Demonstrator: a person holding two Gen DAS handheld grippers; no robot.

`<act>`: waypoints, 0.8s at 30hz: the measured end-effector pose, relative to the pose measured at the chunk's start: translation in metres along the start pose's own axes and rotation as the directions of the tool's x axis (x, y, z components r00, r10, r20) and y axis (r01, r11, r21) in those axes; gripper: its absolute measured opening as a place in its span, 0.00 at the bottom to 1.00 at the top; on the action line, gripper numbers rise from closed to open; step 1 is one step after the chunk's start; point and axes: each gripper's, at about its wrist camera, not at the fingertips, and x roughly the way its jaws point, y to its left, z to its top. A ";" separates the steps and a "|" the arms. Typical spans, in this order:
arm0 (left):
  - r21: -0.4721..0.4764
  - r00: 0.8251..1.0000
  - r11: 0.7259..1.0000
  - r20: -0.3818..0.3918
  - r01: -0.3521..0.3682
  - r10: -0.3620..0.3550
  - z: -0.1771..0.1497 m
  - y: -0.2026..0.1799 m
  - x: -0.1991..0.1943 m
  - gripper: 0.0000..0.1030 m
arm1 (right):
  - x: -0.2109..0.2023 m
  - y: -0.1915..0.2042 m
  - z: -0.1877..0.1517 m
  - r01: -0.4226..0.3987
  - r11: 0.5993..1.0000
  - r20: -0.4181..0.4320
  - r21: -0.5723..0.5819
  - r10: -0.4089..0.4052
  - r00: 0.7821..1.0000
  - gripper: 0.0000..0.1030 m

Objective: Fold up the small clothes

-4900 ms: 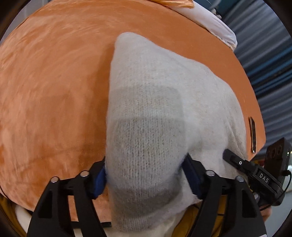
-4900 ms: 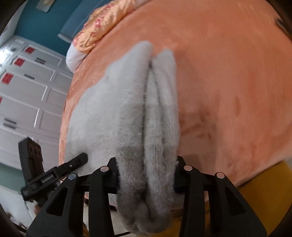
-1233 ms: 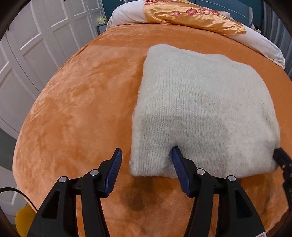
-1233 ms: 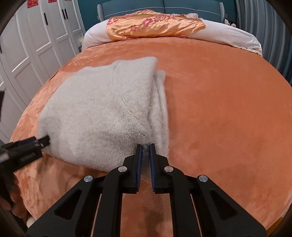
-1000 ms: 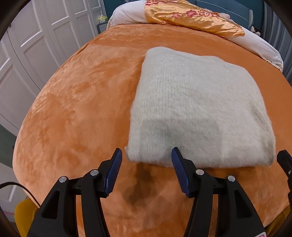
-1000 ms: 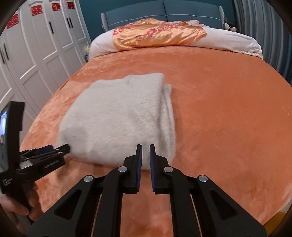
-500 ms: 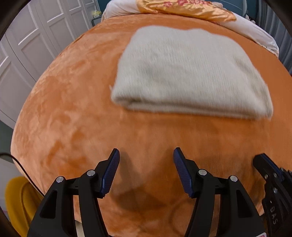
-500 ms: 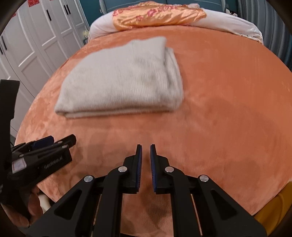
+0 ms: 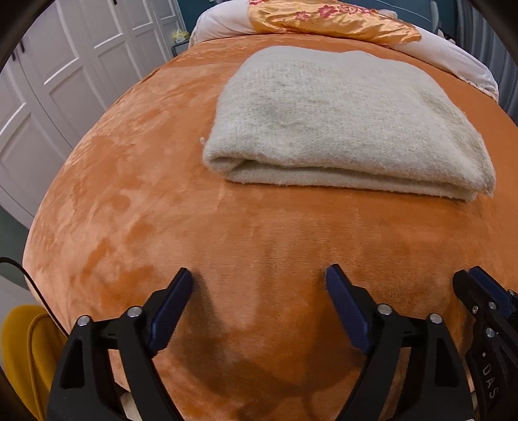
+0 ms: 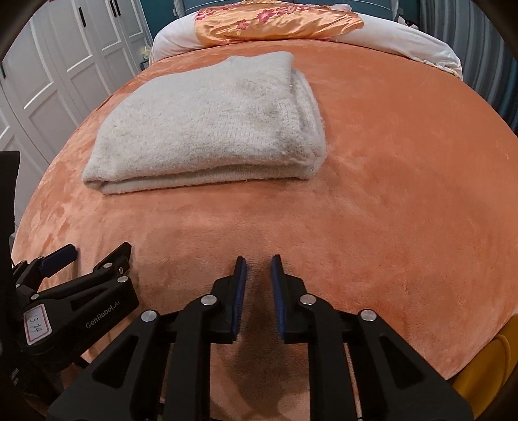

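Observation:
A cream knitted garment (image 9: 343, 123) lies folded into a thick rectangle on the orange bedspread (image 9: 136, 200); it also shows in the right wrist view (image 10: 207, 129). My left gripper (image 9: 259, 275) is open and empty, low over the bedspread, well short of the garment's near edge. My right gripper (image 10: 258, 257) is empty with its jaws a narrow gap apart, also short of the garment. The left gripper shows at the left of the right wrist view (image 10: 97, 259).
Orange floral pillows (image 10: 275, 22) on white bedding (image 10: 404, 42) lie at the far end of the bed. White wardrobe doors (image 9: 64, 81) stand to the left. Something yellow (image 9: 26, 356) sits below the bed's near edge.
Both grippers let go of the folded garment and drew back toward the bed's near edge. The right gripper's jaws have parted slightly.

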 end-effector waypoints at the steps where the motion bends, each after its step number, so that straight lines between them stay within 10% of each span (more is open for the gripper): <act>1: -0.008 1.000 1.000 0.002 -0.001 0.001 -0.001 0.001 0.001 0.86 | 0.001 0.001 0.000 0.000 1.000 0.000 -0.004 0.000 1.000 0.25; 5: -0.016 1.000 1.000 0.007 0.009 -0.009 0.000 0.005 0.004 0.89 | 0.002 0.012 0.000 0.005 0.999 0.000 -0.037 -0.005 1.000 0.44; 24: -0.053 0.998 0.997 0.020 0.062 -0.061 0.002 0.012 0.000 0.89 | -0.004 0.011 0.001 0.069 0.997 0.007 -0.016 -0.069 0.998 0.48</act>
